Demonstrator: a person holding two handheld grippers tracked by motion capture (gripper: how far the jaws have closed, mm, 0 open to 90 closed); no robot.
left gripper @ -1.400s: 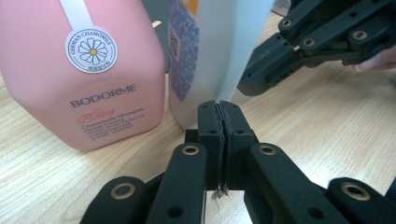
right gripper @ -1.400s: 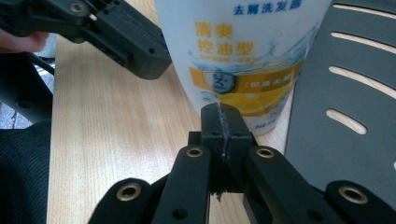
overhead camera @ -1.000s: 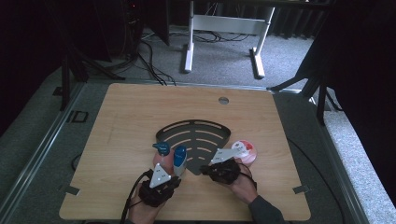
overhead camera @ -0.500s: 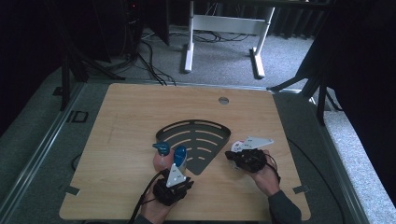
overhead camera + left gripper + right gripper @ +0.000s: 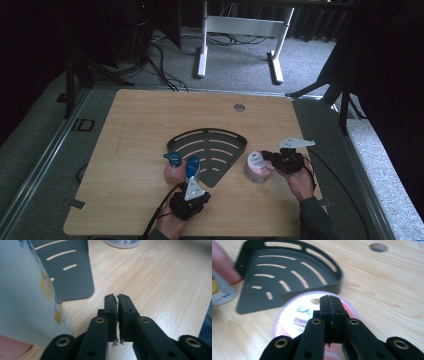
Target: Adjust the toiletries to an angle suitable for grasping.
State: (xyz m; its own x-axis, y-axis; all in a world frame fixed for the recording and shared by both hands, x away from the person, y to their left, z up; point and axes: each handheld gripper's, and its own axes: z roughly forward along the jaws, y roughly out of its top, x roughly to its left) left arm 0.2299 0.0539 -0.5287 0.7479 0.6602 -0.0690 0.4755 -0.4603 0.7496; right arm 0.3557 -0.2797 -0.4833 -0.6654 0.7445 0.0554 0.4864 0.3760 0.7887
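A dark slotted fan-shaped rack lies flat at the table's middle. Two blue-capped bottles stand at its left front corner. One of them looms pale and close in the left gripper view as a bottle. My left gripper is just in front of them, its left gripper jaws shut and empty over bare wood. A pink jar with a white lid sits right of the rack. My right gripper is beside it, shut with nothing held, its tips over the jar lid.
A round cable hole sits near the table's far edge. Beyond the table stand a white desk frame and floor cables. Open wood lies to the left and at the back of the table.
My right gripper has drawn back to the right, uncovering the pink jar. My left gripper has slid a little right and toward the front edge. The bottles and rack have not moved.
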